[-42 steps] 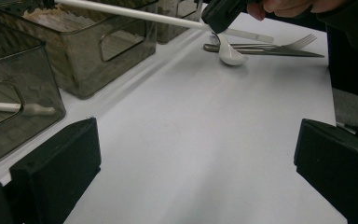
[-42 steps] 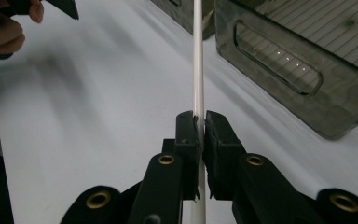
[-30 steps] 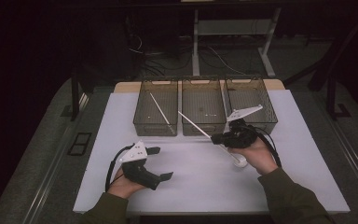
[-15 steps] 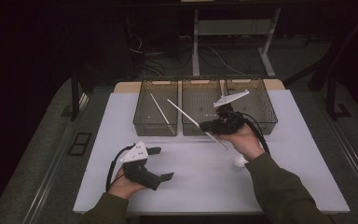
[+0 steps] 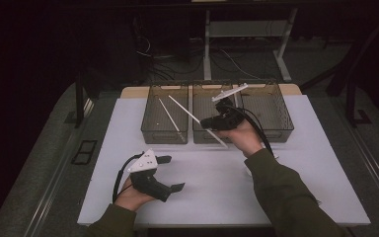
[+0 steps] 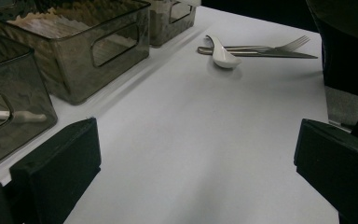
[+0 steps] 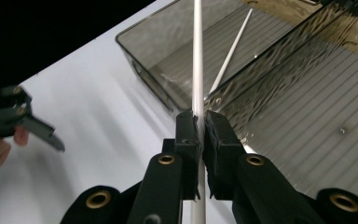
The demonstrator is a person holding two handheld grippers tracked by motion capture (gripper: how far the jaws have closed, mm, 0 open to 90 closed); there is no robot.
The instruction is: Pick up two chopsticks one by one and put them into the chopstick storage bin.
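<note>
Sorting cutlery into bins looks like the work in hand; the step, as I judge it, is carrying 1 chopstick to its bin.

Left gripper [image 5: 170, 173] rests on the white table [image 5: 128, 123] near the front edge, jaws spread wide with nothing between them. Its own view looks across the table at a white spoon [image 6: 223, 55], a fork [image 6: 279, 45] and a knife [image 6: 270, 54] lying together, still to be sorted.

Left bin [image 5: 150, 123] already holds 1 white chopstick [image 5: 169, 114], lying aslant on the floor of the bin.

Right gripper [image 5: 208, 123] hangs over the front wall of the middle bin [image 5: 202, 136], jaws clenched on the second chopstick [image 5: 187, 111]. Grip sits low on the stick; the long free end points up and left, its tip over the left bin.

Held chopstick [image 7: 197, 56]: thin, straight, plain white, smooth, round in section. It runs on below the pads [image 7: 186, 130], tilted.

Next move, by my reading: bring the stick further left until it lies wholly over the left bin, lower the free end inside the walls, level it alongside its mate, then release. A stick this thin may pivot in the pads, so a slow descent is called for.
</note>
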